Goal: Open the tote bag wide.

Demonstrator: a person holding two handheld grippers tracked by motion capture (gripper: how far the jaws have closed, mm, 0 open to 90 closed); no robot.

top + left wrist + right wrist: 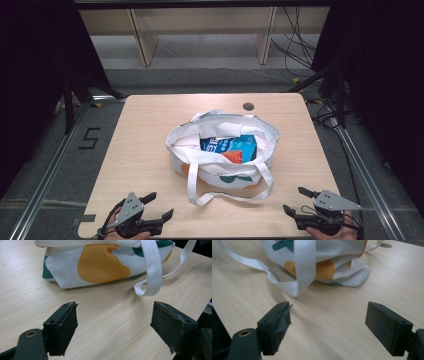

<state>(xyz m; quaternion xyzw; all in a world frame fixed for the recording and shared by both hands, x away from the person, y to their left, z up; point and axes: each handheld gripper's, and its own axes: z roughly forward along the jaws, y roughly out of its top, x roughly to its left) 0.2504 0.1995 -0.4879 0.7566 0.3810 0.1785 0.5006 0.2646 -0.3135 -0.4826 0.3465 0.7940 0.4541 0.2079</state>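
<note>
Pale wood made up the surface [150, 150], and near its middle sat a white tote bag [220, 150] printed with orange and green shapes, its mouth open toward the ceiling. Inside lay a blue packet [227, 145] with an orange-red item [234, 156] just beside it, so the bag seemed already loaded, or not yet emptied; which one could not be told. One long handle strap [197, 192] trailed off the bag's near side onto the wood. Nothing was gripped, so the work on the bag looked either unstarted or finished. At the near edge, well apart from the bag, the left claw [157, 206] rested with jaws wide and empty, and the right claw [296, 200] matched it, both angled inward toward the bag.
</note>
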